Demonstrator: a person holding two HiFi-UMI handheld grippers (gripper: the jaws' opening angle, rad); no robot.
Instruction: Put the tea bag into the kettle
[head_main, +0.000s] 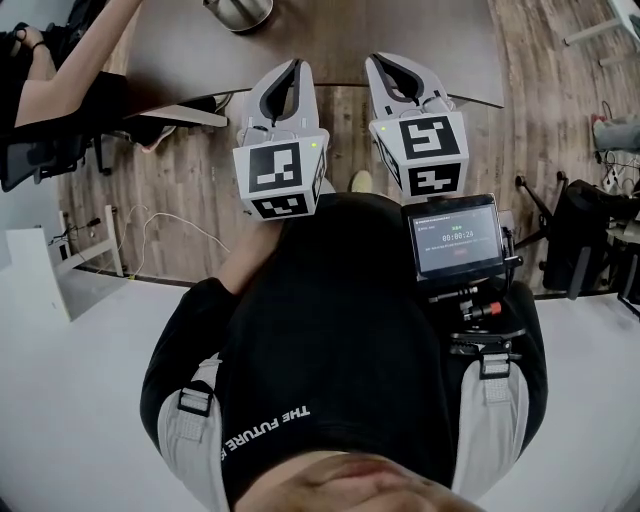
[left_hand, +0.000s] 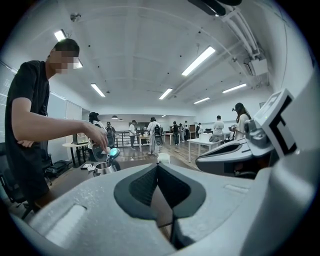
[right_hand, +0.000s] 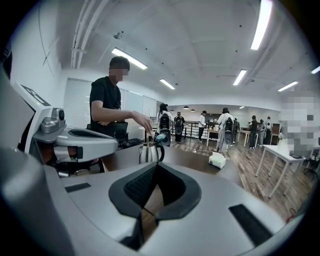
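Note:
A steel kettle (right_hand: 151, 151) stands on the dark brown table (right_hand: 195, 160) with its lid tipped open; it also shows in the left gripper view (left_hand: 103, 167) and at the head view's top edge (head_main: 240, 12). A person's hand (right_hand: 142, 121) reaches over the kettle's opening. A small white packet (right_hand: 217, 160), perhaps the tea bag, lies on the table to the kettle's right (left_hand: 163, 158). My left gripper (head_main: 295, 65) and right gripper (head_main: 378, 60) are held side by side close to my body, short of the table. Both are shut and hold nothing.
A person in black (right_hand: 107, 107) stands at the table's left side. More people and white tables (right_hand: 280, 150) fill the room behind. Cables (head_main: 160, 225) and a chair base (head_main: 560, 230) lie on the wooden floor near my feet.

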